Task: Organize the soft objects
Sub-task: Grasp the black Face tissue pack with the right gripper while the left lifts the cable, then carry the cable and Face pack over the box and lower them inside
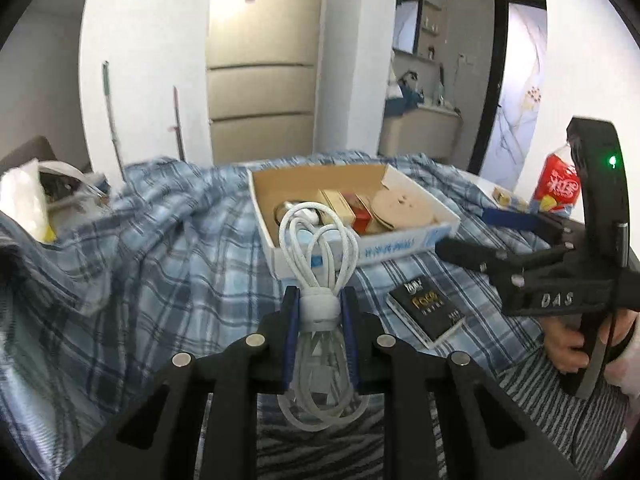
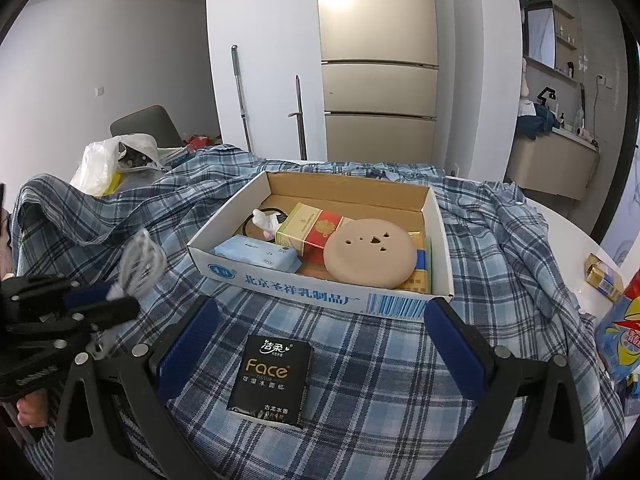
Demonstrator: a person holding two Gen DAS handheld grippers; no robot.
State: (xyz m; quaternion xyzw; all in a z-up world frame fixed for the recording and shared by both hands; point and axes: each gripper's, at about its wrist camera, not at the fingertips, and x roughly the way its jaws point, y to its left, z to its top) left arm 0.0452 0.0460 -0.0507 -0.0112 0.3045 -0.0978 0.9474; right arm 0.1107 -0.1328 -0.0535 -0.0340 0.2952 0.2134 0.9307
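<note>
My left gripper (image 1: 318, 310) is shut on a coiled white cable (image 1: 318, 240), its blue pads pressing the wrapped middle, held up in front of the cardboard box (image 1: 400, 246). The right wrist view shows that gripper (image 2: 120, 296) at the left, the cable (image 2: 140, 264) blurred above it. My right gripper (image 2: 320, 316) stands open over the plaid cloth (image 2: 380, 360). Between its fingers lies a black Face tissue pack (image 2: 270, 380), untouched. The box (image 2: 320, 294) holds a blue wipes pack (image 2: 260, 256), a round beige pad (image 2: 370, 256), a red and gold carton (image 2: 316, 228) and other small items.
A white plastic bag (image 2: 104, 164) lies at the far left of the cloth. Bright snack packets (image 2: 622, 340) and a small gold box (image 2: 602, 276) sit on the white table at the right. A fridge (image 2: 378, 80) and leaning mop handles stand behind. A hand (image 1: 568, 344) holds the right gripper.
</note>
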